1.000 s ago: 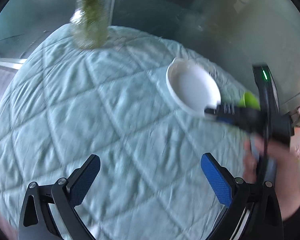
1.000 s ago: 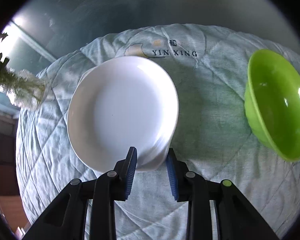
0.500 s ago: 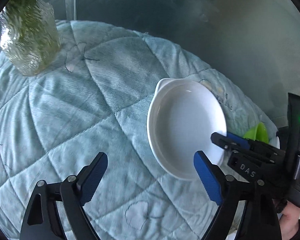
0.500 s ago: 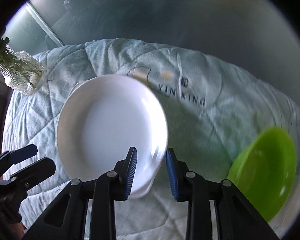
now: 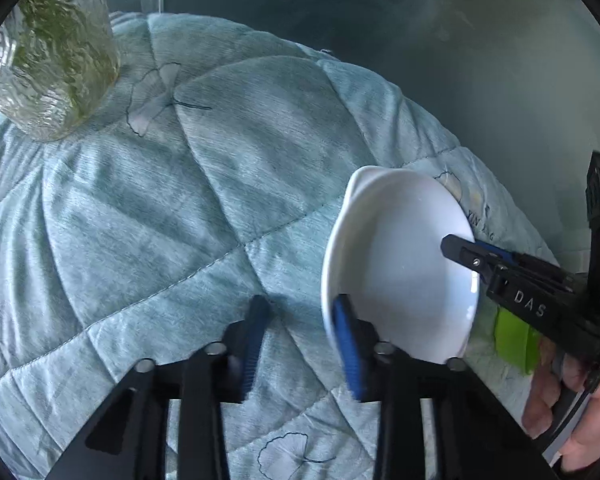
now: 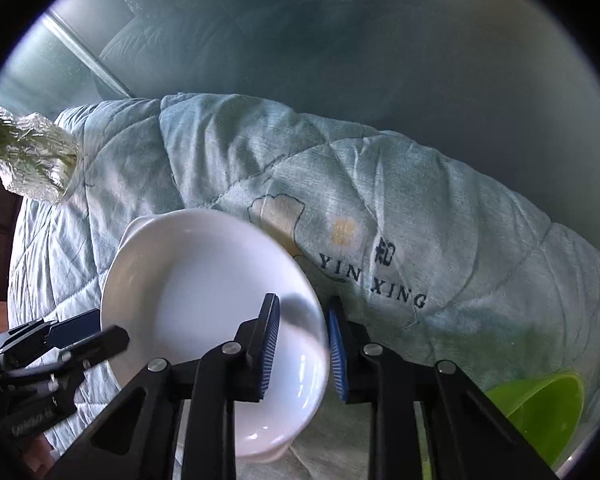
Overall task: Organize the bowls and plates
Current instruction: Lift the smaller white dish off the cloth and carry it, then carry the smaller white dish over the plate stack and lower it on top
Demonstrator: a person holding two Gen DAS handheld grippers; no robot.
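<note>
Left wrist view: your white bowl point(image 5: 396, 276) sits right of centre on the quilted cover point(image 5: 180, 208), tipped, and your left claw point(image 5: 300, 340) is coming at its near-left rim. Left claw's right pad point(image 5: 346, 344) is inside the bowl, the other pad out on the quilt, so the rim runs betw. them. Jaws closing right now; can't tell if both pads press yet, looks like a gap on the outer side.

Right wrist view: right claw point(image 6: 302, 344) straddles the opposite rim of the same bowl point(image 6: 204, 292), one pad inside, one outside, jaws closing tighter, clenched on the rim. So you've got both claws on one bowl, opposite edges; the line betw. the two grips is the axis any lift turns on. Keep them level w/ each other, I'd say, or it tips further.

Green bowl point(image 6: 540, 412) is off to the right, near the right claw, apart from the white one. Vase point(image 5: 52, 52) far left, well clear.

Vs. a sec ago: left claw was wide open over bare quilt w/ the bowl well ahead; now it's at the rim and narrowed. Right claw was already on the rim then.
</note>
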